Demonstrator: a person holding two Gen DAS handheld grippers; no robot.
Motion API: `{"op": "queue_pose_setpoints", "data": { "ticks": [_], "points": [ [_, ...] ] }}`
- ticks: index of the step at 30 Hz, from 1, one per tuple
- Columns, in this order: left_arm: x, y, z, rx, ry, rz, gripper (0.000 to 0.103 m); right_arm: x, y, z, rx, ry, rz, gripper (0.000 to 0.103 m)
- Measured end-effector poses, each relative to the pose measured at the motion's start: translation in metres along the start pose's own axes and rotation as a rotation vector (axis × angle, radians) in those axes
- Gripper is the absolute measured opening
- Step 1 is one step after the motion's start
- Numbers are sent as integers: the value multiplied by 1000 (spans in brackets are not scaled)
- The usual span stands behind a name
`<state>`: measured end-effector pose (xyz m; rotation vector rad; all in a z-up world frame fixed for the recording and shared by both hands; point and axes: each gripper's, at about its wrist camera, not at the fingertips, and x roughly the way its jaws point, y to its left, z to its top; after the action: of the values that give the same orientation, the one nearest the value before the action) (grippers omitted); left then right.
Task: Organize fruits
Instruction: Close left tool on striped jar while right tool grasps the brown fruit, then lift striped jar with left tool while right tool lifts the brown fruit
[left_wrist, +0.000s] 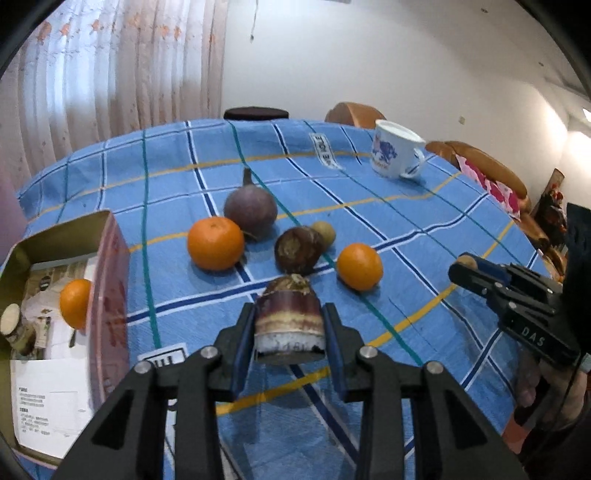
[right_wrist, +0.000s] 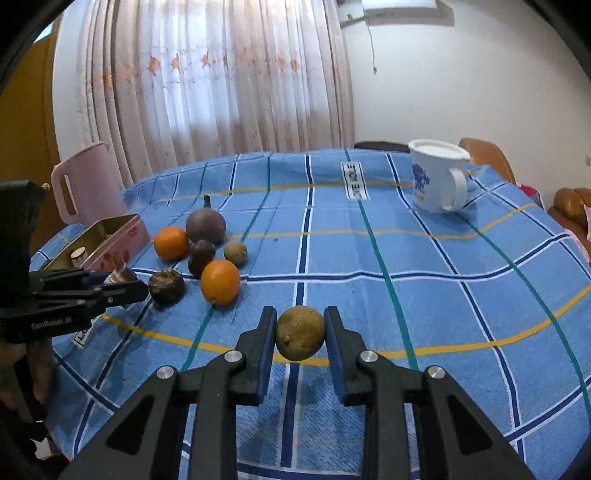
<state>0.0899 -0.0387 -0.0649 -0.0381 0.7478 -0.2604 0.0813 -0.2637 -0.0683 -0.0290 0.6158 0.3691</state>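
Note:
My left gripper (left_wrist: 290, 332) is shut on a brown, banded water chestnut (left_wrist: 288, 317) and holds it above the blue checked cloth. My right gripper (right_wrist: 300, 332) is shut on a tan round longan (right_wrist: 300, 332); it also shows in the left wrist view (left_wrist: 466, 264). On the cloth lie two oranges (left_wrist: 216, 243) (left_wrist: 359, 266), a purple passion fruit (left_wrist: 250, 210), a dark brown chestnut (left_wrist: 298, 250) and a small tan longan (left_wrist: 324, 232). An open box (left_wrist: 110, 295) at the left holds an orange (left_wrist: 75, 302).
A white mug with a blue print (left_wrist: 395, 153) stands at the far right of the table. A pink pitcher (right_wrist: 86, 184) stands behind the box. Chairs (left_wrist: 480, 162) ring the table's far edge. A curtain (right_wrist: 207, 81) hangs behind.

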Motion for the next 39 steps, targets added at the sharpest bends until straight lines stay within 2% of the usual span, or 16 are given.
{"op": "queue_pose_setpoints", "data": {
  "ticks": [16, 39],
  "points": [
    [-28, 3, -2, -22, -153, 70, 37, -14, 6, -3, -47, -101, 7, 28],
    [-46, 3, -9, -50, -242, 132, 37, -30, 9, -8, -74, -202, 8, 28]
  ]
}}
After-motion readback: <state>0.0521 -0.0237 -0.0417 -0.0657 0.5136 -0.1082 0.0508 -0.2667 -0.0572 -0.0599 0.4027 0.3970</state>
